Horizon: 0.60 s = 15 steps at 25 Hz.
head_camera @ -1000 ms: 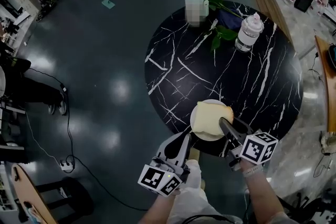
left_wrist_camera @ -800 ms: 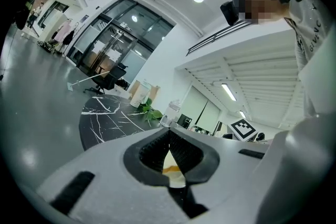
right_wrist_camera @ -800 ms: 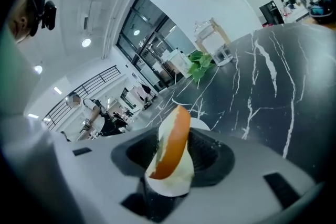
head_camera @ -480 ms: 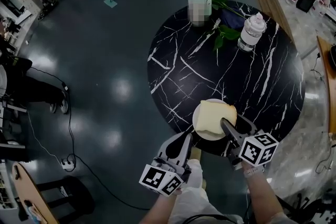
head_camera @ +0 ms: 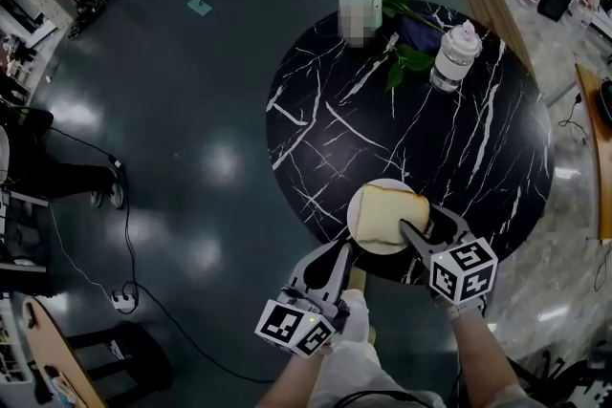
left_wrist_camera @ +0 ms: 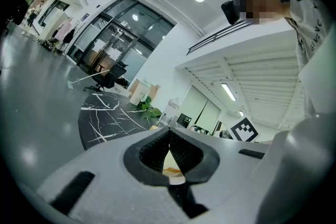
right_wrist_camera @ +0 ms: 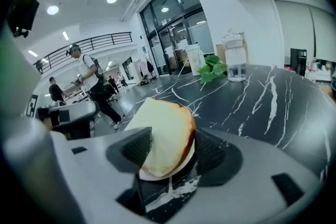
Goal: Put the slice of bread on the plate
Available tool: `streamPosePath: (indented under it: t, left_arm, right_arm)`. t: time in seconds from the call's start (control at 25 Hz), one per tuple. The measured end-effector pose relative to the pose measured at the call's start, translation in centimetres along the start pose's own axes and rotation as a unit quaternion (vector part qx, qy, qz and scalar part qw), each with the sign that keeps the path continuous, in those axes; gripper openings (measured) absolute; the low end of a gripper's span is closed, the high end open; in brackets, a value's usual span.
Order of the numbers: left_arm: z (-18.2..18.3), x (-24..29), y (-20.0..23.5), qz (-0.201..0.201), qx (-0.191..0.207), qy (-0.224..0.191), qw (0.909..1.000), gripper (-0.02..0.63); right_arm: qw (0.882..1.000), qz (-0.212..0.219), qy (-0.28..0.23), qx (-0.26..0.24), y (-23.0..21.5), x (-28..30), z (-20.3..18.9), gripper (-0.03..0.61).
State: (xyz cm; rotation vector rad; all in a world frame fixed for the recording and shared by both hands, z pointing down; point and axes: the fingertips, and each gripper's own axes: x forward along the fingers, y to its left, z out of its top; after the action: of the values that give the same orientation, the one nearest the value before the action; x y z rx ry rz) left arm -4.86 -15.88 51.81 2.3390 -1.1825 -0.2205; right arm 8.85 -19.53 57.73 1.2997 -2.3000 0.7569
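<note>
A pale, brown-crusted slice of bread (head_camera: 390, 210) lies flat on the small round white plate (head_camera: 367, 243), covering most of it. The plate sits at the near edge of the round black marble worktop (head_camera: 478, 139) with white veins. The right gripper (head_camera: 426, 225) reaches in from the plate's near right. Its jaws are wide and opening, with the slice between them, resting on the plate rather than lifted. The left gripper (head_camera: 337, 255) hangs just off the plate's near left rim, its jaws closed together on nothing.
</note>
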Motion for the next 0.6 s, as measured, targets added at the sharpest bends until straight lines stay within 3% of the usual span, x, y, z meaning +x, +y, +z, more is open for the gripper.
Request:
streamPosePath:
  t: [0.36,0.6]
  left_arm:
    - [-0.1,0.0,0.4,0.004,-0.008,-0.003,1.0,0.008]
    - [-0.2,0.2,0.3,0.001,-0.004,0.0,1.0,0.008]
  right_arm:
    - [0.998,-0.022,0.032,-0.059,-0.6,1.0,0.2,0.238]
    - [0.997,-0.025,0.013,-0.066,-0.5,0.9,0.8,0.238]
